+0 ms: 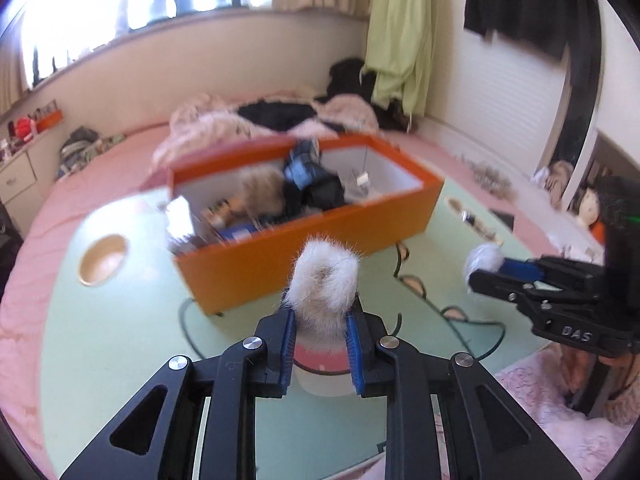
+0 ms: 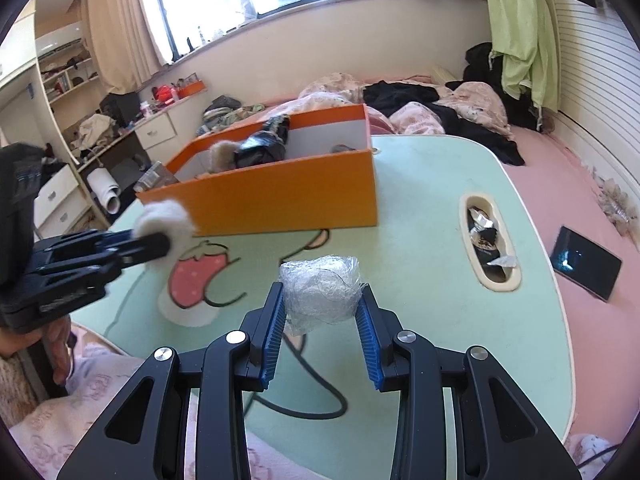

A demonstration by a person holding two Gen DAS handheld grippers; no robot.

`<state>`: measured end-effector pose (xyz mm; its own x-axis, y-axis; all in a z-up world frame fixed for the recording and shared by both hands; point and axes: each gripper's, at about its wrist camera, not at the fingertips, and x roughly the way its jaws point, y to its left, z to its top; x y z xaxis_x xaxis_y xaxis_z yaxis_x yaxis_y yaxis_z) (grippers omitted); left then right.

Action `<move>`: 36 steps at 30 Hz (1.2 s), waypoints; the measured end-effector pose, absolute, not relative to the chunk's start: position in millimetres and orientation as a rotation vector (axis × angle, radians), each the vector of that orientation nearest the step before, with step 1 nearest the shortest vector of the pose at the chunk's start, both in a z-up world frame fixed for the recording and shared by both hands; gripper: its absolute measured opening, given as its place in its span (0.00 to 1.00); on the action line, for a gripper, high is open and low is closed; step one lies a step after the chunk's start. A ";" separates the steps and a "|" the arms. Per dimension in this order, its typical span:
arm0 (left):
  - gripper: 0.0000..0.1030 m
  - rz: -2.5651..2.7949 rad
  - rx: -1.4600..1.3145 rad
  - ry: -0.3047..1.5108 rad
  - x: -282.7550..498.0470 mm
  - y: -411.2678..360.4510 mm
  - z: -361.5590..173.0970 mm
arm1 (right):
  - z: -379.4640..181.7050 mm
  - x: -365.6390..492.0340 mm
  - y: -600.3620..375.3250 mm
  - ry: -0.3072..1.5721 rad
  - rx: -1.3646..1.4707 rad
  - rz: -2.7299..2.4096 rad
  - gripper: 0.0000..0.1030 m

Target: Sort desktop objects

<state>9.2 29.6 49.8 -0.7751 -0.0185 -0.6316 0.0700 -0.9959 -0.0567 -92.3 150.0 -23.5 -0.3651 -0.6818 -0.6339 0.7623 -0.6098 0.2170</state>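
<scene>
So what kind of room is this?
Most likely a lived-in bedroom: a pink-sheeted bed strewn with rumpled clothes, green curtains by the window, and a mint-green cartoon-printed lap table set on the bed.

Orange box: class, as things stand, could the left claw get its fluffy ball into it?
Probably yes. The left claw is shut on the fluffy ball, the orange box stands just ahead with its top open, and nothing lies between them. The box is partly full, but room shows inside.
</scene>
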 end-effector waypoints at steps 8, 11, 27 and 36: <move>0.20 -2.913 0.896 0.110 -17.8 8.7 103.3 | 39.3 -91.0 115.5 0.175 0.714 -2.061 0.35; 0.20 -2.884 0.896 0.141 -39.9 -0.7 110.1 | 58.5 -104.4 91.1 0.151 0.708 -2.065 0.35; 0.87 -2.752 0.899 0.312 -42.4 -26.2 68.3 | 38.7 -136.1 60.4 0.096 0.774 -2.175 0.70; 0.97 -2.765 1.066 0.274 12.7 2.0 34.7 | 15.8 -77.0 100.1 0.282 0.815 -2.114 0.70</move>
